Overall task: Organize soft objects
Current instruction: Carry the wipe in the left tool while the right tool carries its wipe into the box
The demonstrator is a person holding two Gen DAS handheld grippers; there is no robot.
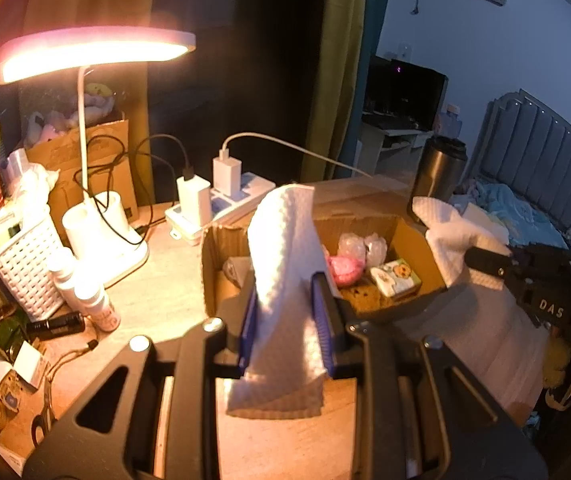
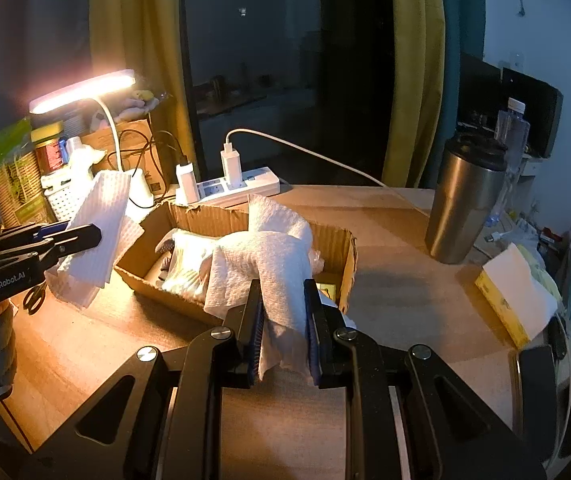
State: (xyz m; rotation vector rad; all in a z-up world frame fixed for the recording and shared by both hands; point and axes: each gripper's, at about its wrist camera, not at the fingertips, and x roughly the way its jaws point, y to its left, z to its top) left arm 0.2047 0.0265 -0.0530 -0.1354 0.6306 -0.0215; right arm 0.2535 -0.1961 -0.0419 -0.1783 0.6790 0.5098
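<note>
A wooden desk (image 2: 397, 292) is filling the lower frame, lit by a glowing lamp (image 1: 93, 54) at upper left. The left gripper (image 1: 285, 316) is pinching a white cloth (image 1: 285, 264) above the cardboard box (image 1: 417, 240) at centre. The right gripper (image 2: 283, 332) is pinching a crumpled white tissue (image 2: 273, 252) over the box. A steel tumbler (image 2: 465, 204) is standing at right, a bed (image 1: 525, 216) beyond.

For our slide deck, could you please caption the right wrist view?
Right gripper holds a white tissue over the cardboard box; left gripper holds another.
</note>
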